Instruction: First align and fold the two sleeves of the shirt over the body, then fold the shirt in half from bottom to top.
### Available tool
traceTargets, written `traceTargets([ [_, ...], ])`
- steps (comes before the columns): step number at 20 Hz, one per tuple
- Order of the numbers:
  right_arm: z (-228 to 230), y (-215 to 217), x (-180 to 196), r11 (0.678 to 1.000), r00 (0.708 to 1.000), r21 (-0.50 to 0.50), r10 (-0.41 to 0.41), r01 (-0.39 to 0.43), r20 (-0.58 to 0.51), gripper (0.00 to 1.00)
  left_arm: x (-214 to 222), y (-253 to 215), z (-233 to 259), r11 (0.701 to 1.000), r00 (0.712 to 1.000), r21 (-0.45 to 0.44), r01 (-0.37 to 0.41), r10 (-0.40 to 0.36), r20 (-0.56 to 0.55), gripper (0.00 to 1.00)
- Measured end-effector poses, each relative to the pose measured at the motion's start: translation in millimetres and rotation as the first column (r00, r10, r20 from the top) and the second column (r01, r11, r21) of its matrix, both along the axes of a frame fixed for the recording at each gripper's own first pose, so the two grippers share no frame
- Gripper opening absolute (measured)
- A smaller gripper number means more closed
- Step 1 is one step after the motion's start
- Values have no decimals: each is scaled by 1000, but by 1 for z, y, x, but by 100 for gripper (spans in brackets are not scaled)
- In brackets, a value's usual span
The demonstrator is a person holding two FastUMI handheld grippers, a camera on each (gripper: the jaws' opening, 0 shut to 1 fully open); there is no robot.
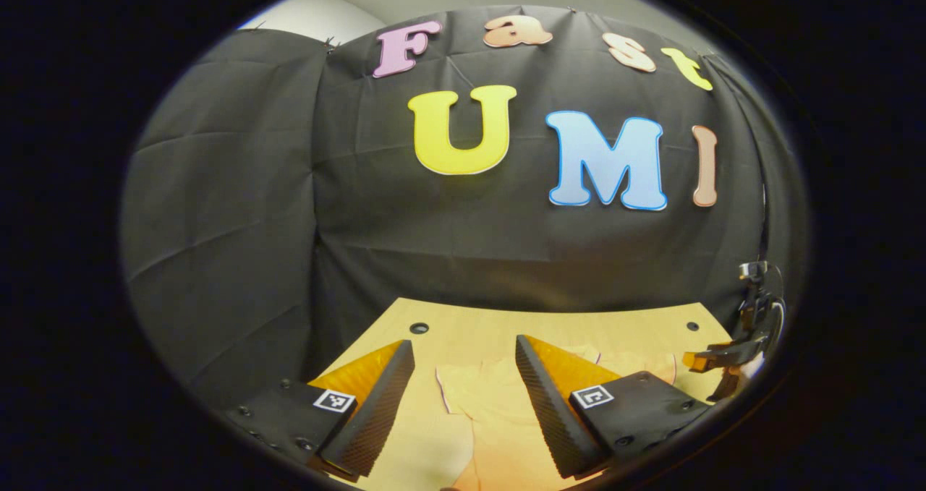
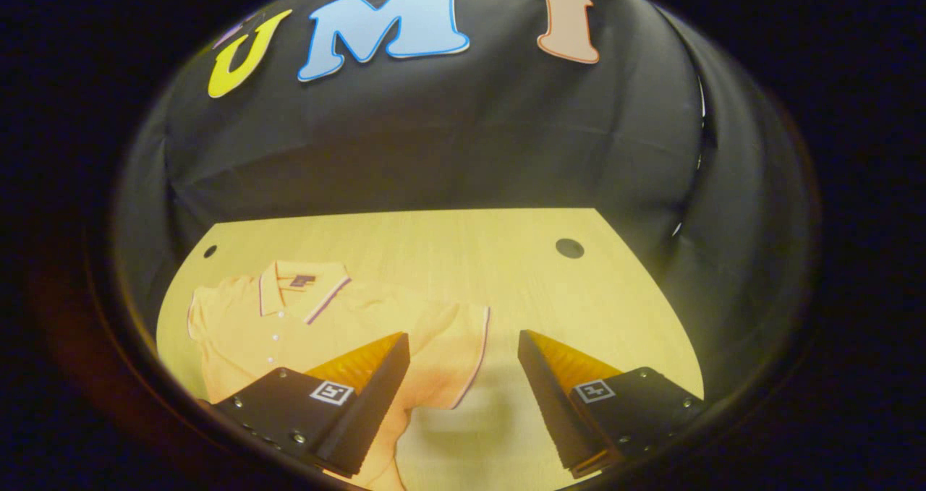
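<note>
Nearest in the right gripper view, the right gripper (image 2: 463, 375) hangs above the surface (image 2: 506, 259) with its jaws spread wide and nothing between them. Just beyond its fingers lies the yellow polo shirt (image 2: 289, 332), flat and face up, collar (image 2: 300, 288) toward the far wall. One short sleeve (image 2: 456, 353) is spread out to the side, its striped hem between the two fingers in this view; the opposite sleeve (image 2: 206, 306) also lies open near the surface's edge.

In the left gripper view, the left gripper (image 1: 463, 390) likewise has its jaws spread and empty, with a sleeve of the shirt on the surface between and beyond them. Farther off at the right edge the other gripper appears small.

Judging by this, neither sleeve has been folded over the body, and the bottom-to-top fold is also left; the task looks to be at its start.
</note>
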State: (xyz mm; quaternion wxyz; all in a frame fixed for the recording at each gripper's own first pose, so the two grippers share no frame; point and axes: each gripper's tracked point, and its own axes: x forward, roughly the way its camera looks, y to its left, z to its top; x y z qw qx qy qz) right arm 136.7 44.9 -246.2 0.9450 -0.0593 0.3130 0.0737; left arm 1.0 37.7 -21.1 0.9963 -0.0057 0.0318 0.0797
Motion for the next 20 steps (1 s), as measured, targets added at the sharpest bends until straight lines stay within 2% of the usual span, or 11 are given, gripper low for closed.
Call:
traceTargets([
  [6,-52,-5,12,1000,990,-12,-24,23,-140,95,2,6,-11,1000,999,-4,-31,31,-29,94],
  [7,-59,-5,14,1000,987,-8,-30,30,-161,90,3,8,-14,999,999,-5,-36,35,-35,94],
  [10,-79,-8,16,999,976,-10,-48,47,-212,88,4,9,-18,999,998,-10,-45,45,-50,94],
  [11,-85,-10,15,999,973,-14,-52,50,-226,80,6,8,-20,999,997,-8,-48,48,-54,94],
  [15,-94,-8,16,998,968,7,-55,59,-246,72,11,5,-24,999,997,-9,-47,46,-65,94],
  [17,-93,-7,15,998,967,10,-52,57,-250,53,16,1,-24,999,997,-12,-42,41,-68,94],
  [18,-92,-5,16,999,969,24,-32,39,-247,55,18,-1,-26,999,997,-16,-38,37,-68,94],
  [19,-93,0,13,999,965,42,-22,34,-262,48,20,-3,-27,999,997,-20,-33,32,-69,94],
  [20,-91,1,15,998,967,47,-28,41,-254,22,23,-6,-27,999,997,-24,-28,26,-72,94],
])
